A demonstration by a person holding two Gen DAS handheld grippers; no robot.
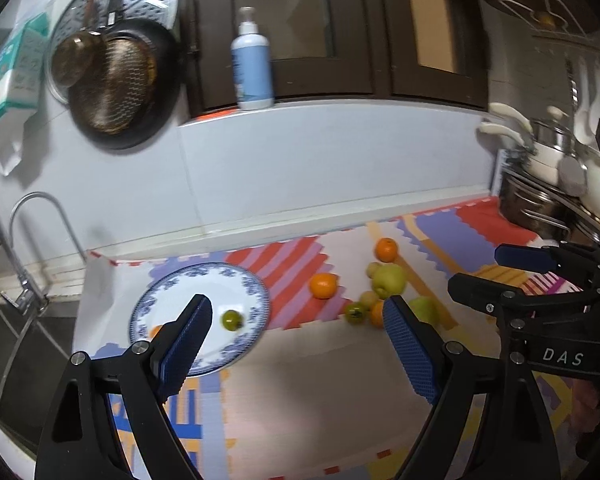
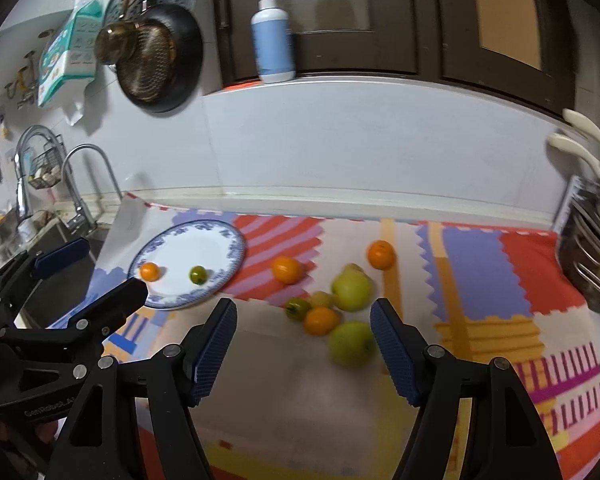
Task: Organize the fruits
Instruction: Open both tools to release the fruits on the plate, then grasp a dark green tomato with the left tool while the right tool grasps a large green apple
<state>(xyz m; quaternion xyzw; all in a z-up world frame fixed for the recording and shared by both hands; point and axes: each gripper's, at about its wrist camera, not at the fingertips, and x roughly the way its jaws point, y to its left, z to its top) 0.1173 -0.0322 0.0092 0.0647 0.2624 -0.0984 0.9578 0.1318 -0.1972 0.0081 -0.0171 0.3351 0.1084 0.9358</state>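
1. Your left gripper (image 1: 296,320) hangs above the counter with its jaws spread wide and nothing between them; your right gripper (image 2: 304,324) is likewise released and empty.
2. The blue-rimmed plate (image 2: 220,236) sits at the left end of the mat, near the sink, and holds a small orange (image 2: 149,271) and a small green fruit (image 2: 198,275), a little apart from each other.
3. The remaining fruit lies in a loose cluster right of the plate: a large green pear-like fruit (image 2: 352,290), a second green one (image 2: 350,344) closest to you, an orange (image 2: 321,320) between them, and a dark green fruit (image 2: 298,308) just beside that orange.
4. Two more oranges lie apart from the cluster, one (image 2: 287,269) near the plate's right rim, the other (image 2: 381,255) farther back.
5. The foam puzzle mat (image 2: 520,264) covers the counter in red, purple and yellow patches.
6. Around it: a curved faucet (image 2: 88,176) at the left, pans (image 2: 156,60) hanging on the white wall, a pump bottle (image 2: 272,36) on the ledge under dark cabinets, and stacked steel pots (image 1: 540,200) at the right.
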